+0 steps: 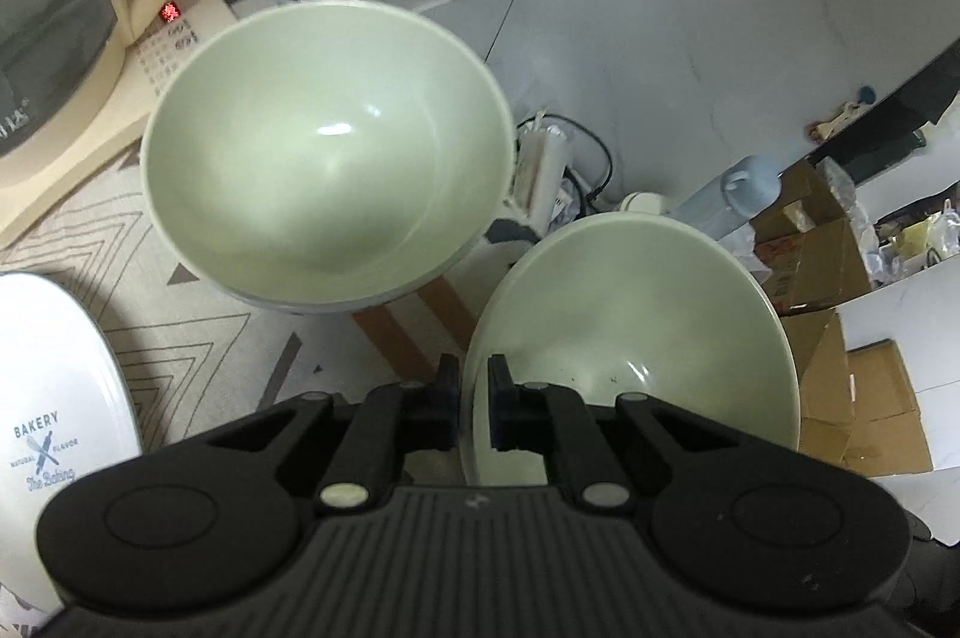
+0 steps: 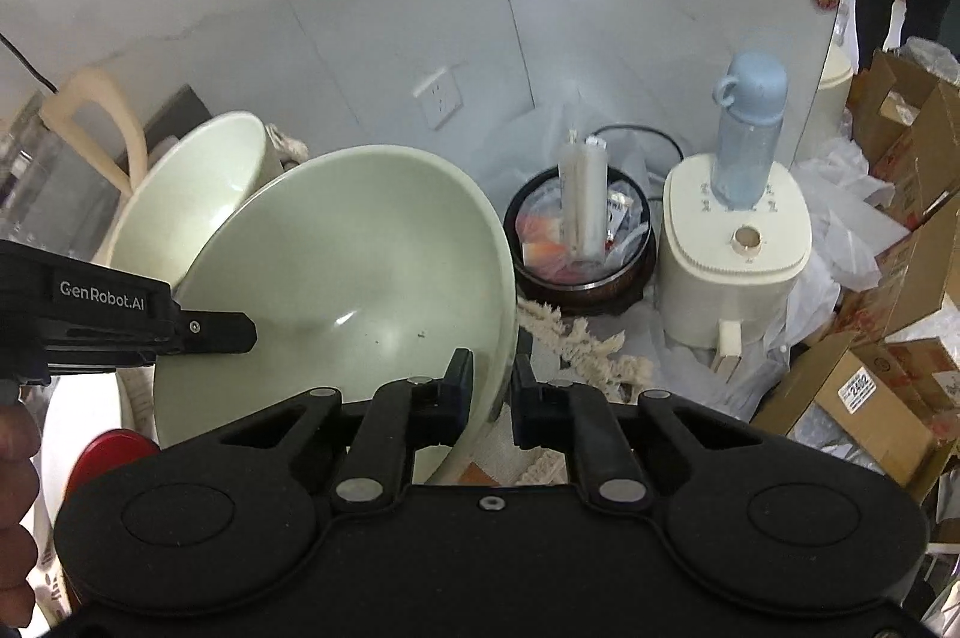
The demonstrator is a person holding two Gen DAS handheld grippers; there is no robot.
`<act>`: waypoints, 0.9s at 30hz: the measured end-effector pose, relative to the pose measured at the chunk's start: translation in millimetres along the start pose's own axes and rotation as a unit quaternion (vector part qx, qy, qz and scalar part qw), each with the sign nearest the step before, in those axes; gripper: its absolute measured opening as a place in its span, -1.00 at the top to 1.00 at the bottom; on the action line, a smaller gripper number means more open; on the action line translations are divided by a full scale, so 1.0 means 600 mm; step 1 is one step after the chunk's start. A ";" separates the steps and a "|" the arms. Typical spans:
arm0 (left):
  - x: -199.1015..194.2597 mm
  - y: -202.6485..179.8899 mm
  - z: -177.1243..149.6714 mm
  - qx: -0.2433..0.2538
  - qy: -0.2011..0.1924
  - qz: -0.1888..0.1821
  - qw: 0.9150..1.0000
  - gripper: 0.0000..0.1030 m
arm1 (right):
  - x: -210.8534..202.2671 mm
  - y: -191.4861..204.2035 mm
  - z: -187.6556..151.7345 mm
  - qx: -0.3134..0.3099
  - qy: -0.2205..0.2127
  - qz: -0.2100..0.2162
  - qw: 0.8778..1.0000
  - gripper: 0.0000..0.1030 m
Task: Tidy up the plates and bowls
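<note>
A pale green bowl (image 1: pixel 636 338) is gripped by its rim from both sides: the left gripper (image 1: pixel 474 401) is closed on the near-left rim, one finger inside the wall and one outside, and the right gripper (image 2: pixel 492 398) is clamped likewise on the opposite rim. The bowl is tilted and appears to be held off the patterned cloth (image 1: pixel 198 338), though its underside is hidden. Ahead and to the left of the left fingers, a second green bowl (image 1: pixel 327 149) is seen stacked in another. A white plate (image 1: pixel 54 398) printed "BAKERY" is seen far left of those fingers. Beyond the right fingers, a blue bottle (image 2: pixel 747 131) is stood upon a cream appliance (image 2: pixel 735 254).
</note>
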State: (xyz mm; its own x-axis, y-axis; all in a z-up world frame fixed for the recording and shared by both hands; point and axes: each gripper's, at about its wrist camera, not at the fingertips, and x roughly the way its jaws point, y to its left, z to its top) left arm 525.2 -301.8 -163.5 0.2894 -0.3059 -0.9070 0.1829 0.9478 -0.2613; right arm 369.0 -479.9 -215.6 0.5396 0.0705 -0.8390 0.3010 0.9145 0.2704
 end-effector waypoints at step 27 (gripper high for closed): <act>-0.222 0.054 -0.126 -0.123 -0.114 0.029 0.985 0.85 | -0.129 0.076 -0.007 -0.111 -0.038 0.121 0.986 0.73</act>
State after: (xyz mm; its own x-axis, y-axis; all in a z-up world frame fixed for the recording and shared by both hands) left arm 421.3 -223.4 -76.2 0.5008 -0.2368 -0.8326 -0.0646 0.9490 -0.3087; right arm 337.7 -441.7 -140.3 0.6341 0.2748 -0.7228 -0.0190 0.9400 0.3407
